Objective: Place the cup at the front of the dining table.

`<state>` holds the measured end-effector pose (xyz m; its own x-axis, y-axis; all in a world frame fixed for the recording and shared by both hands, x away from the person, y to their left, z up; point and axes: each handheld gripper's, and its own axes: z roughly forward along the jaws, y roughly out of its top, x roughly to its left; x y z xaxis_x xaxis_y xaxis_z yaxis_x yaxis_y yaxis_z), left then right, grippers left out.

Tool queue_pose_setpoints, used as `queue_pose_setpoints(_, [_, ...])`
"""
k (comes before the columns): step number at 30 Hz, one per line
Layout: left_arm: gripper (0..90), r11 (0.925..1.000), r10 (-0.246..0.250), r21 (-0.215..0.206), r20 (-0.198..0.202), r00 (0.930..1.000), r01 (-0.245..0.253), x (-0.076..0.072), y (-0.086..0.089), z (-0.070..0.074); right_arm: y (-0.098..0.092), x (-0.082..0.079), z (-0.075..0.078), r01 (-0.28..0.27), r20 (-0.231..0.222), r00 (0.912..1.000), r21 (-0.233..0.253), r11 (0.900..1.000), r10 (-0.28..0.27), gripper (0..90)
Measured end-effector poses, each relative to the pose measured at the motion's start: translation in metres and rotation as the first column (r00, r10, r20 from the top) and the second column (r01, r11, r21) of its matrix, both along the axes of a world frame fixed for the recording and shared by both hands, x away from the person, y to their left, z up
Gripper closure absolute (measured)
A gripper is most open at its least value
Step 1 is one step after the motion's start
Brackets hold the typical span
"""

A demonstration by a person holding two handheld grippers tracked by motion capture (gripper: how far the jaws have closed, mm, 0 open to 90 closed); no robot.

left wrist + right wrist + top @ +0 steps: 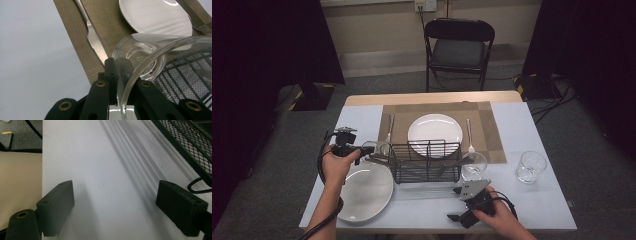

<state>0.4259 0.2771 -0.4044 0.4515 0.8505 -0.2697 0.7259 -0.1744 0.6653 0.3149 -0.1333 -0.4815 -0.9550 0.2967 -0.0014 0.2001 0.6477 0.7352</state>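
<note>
Nearest the camera, the right tool [456,204] rests on the counter [542,200] in front of the black wire rack [426,162], its jaws spread wide with nothing between them. At the rack's left end, the left tool [119,75] is clamped on the wall of a clear glass [140,58], tipped on its side just beside the knife [93,37] on the brown mat [72,45].

A: In the left gripper view the glass [150,57] runs off the right edge, its rim blurred.

B: The knife [93,37] tip hides behind the left claw [120,72]; the wire rack [190,75] is cut off too.
</note>
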Motion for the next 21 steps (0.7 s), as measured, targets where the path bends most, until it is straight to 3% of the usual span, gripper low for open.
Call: queue_pose_setpoints(21, [85.4,0.9999,0.014,0.004,-0.012,0.9998,-0.013,0.011,-0.006,-0.007,0.000,0.000,0.000,0.000,0.000,1.0000,0.000,1.000,0.000,13.9])
